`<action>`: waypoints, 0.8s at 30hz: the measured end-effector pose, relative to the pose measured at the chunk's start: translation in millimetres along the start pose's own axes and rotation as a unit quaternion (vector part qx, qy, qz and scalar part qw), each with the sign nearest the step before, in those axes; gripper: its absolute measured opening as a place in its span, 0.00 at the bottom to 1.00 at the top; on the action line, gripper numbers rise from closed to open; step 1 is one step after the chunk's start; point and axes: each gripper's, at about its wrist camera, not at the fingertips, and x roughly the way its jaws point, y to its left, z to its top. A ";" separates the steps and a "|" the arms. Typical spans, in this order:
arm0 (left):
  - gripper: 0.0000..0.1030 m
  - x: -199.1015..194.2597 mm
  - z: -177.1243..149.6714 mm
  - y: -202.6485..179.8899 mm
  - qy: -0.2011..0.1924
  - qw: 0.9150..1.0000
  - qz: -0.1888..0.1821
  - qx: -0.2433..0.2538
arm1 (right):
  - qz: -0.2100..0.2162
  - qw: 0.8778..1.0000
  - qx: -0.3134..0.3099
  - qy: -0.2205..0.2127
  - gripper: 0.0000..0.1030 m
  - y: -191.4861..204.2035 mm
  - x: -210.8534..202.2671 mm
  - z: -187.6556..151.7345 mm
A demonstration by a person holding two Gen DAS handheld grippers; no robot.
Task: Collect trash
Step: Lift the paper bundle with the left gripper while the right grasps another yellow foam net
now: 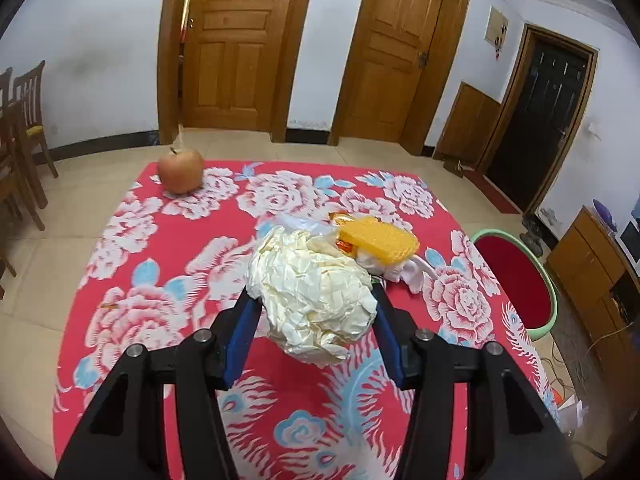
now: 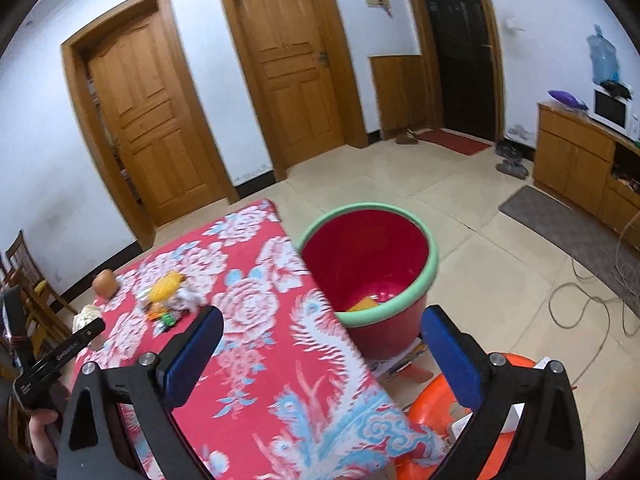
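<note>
My left gripper (image 1: 314, 300) is shut on a crumpled cream paper ball (image 1: 310, 292) and holds it above the red floral tablecloth (image 1: 160, 240). Behind it lies a pile of trash: a yellow foam piece (image 1: 378, 242), white tissue (image 1: 404, 270) and small wrappers; the pile also shows in the right wrist view (image 2: 168, 292). My right gripper (image 2: 320, 332) is open and empty over the table's right edge. The red bucket (image 2: 430, 268) with a green rim stands on the floor beside the table, with a yellow scrap (image 2: 364, 304) inside. It also shows in the left wrist view (image 1: 548, 280).
An apple (image 1: 180, 170) sits at the table's far left corner. An orange basin (image 2: 436, 408) with boxes lies on the floor below the right gripper. Wooden chairs (image 1: 24, 128) stand to the left, a cabinet (image 2: 580, 160) and cables (image 2: 592, 292) to the right.
</note>
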 end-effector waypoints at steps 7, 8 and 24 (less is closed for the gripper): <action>0.53 -18.8 -5.6 22.7 -0.014 1.000 0.010 -0.016 | 0.037 0.997 -0.063 -0.009 0.98 50.1 -19.4 -4.9; 0.53 -20.7 -5.9 26.1 -0.016 1.000 0.011 -0.020 | 0.043 0.996 -0.076 -0.007 0.98 59.7 -20.2 -6.7; 0.53 -2.0 9.5 64.9 -0.008 0.998 0.053 -0.029 | 0.125 0.976 -0.166 0.069 0.88 167.7 57.7 -3.8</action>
